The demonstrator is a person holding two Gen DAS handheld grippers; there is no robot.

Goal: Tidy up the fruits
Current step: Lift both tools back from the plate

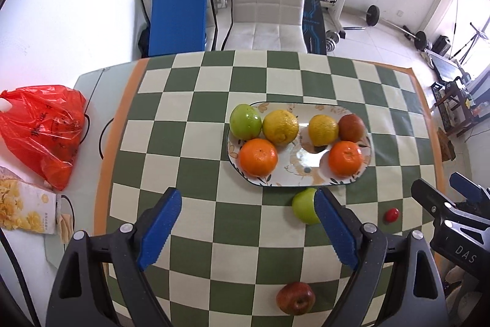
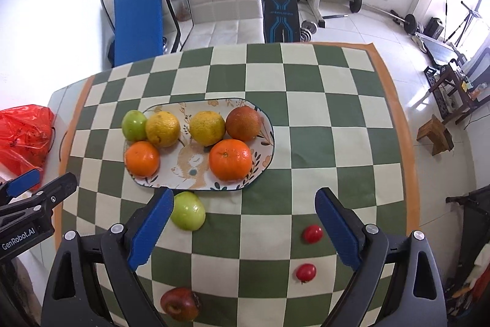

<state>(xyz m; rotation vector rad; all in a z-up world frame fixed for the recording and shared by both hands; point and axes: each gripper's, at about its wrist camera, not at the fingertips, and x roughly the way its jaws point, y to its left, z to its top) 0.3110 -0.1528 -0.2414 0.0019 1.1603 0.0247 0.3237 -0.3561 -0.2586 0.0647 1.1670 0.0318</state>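
Left tongs (image 2: 29, 186) read "GenRobot.AI" (white lettering).

Bright daylight floods in from windows at right, glaring off the white floor (image 2: 382, 29); fisheye bends the dark-vignetted edges.

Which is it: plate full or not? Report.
Not full. The plate holds six fruits, with bare surface in its middle; a green apple and red apple lie outside on the cloth.
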